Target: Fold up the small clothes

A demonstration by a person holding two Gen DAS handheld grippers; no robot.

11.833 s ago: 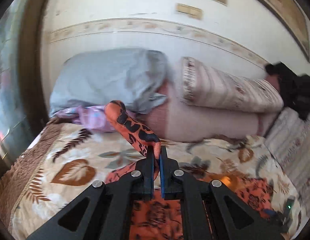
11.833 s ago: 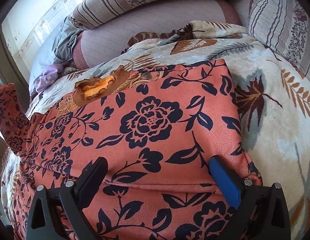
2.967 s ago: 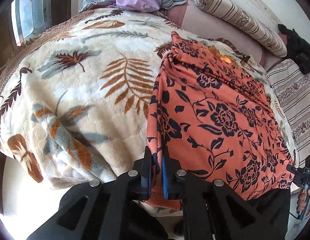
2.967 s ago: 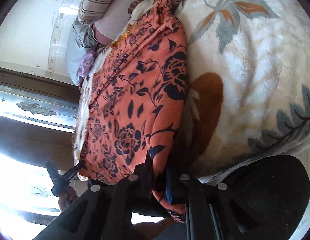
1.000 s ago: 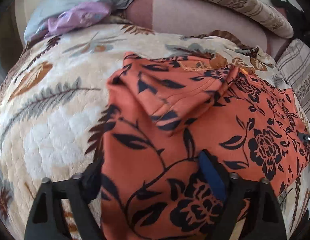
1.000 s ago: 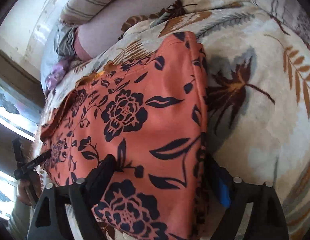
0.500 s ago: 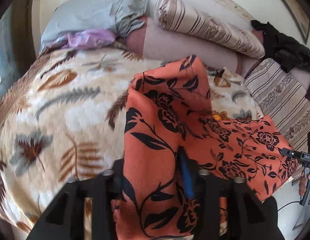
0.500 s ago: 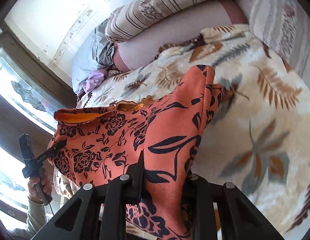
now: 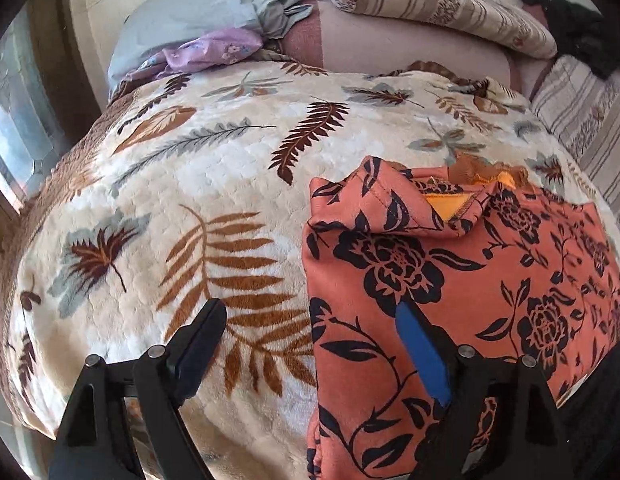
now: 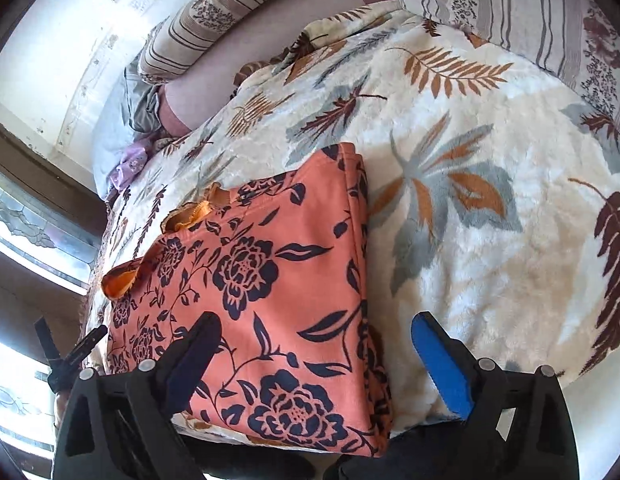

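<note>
While both the left gripper [image 9: 310, 320] and right gripper [image 10: 315, 334] gape empty, the folded orange garment [image 10: 270, 292] lies on the leaf-print blanket [image 9: 230, 152].

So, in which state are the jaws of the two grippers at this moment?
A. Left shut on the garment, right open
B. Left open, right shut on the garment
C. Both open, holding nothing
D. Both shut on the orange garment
C: the jaws of the left gripper and the right gripper stand wide apart, and the orange floral garment lies folded on the blanket, released.

Matt cloth garment [image 9: 449, 264], fluffy plush blanket [image 9: 230, 168]
</note>
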